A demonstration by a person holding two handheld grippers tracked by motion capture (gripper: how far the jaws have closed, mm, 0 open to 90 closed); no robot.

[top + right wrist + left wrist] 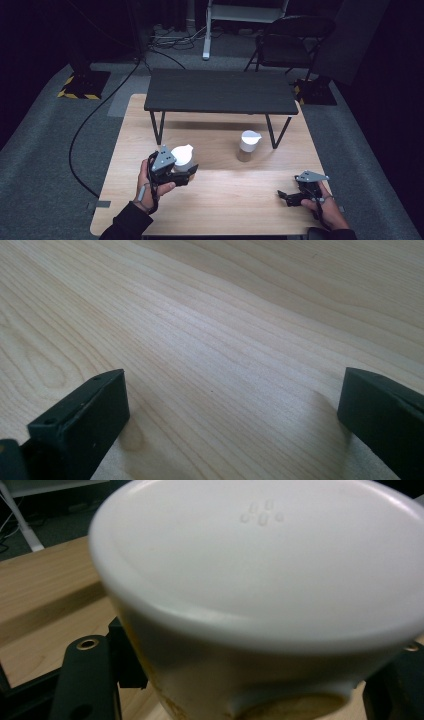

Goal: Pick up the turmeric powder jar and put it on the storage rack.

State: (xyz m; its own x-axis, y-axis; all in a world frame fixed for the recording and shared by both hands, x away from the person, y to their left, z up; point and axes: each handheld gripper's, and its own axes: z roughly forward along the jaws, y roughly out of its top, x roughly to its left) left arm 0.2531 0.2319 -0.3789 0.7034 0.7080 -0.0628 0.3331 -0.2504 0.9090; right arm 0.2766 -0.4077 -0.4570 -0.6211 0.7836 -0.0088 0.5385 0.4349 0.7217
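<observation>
A white lidded cup (182, 155) sits at the left middle of the wooden table, and my left gripper (187, 171) is shut on it low down. In the left gripper view the cup (260, 570) looms close and tilted, its lid towards the camera, with a black jaw pressed against each side. A second white lidded cup (248, 141) stands upright to the right, near a leg of the black shelf. My right gripper (289, 196) rests low at the table's front right, open, with bare wood between its fingers (85, 415).
A low black shelf (220, 90) on thin legs stands across the far half of the wooden table (225, 205). Beyond it are a black chair (290, 40), cables on the grey floor, and a yellow-striped stand base (82, 82).
</observation>
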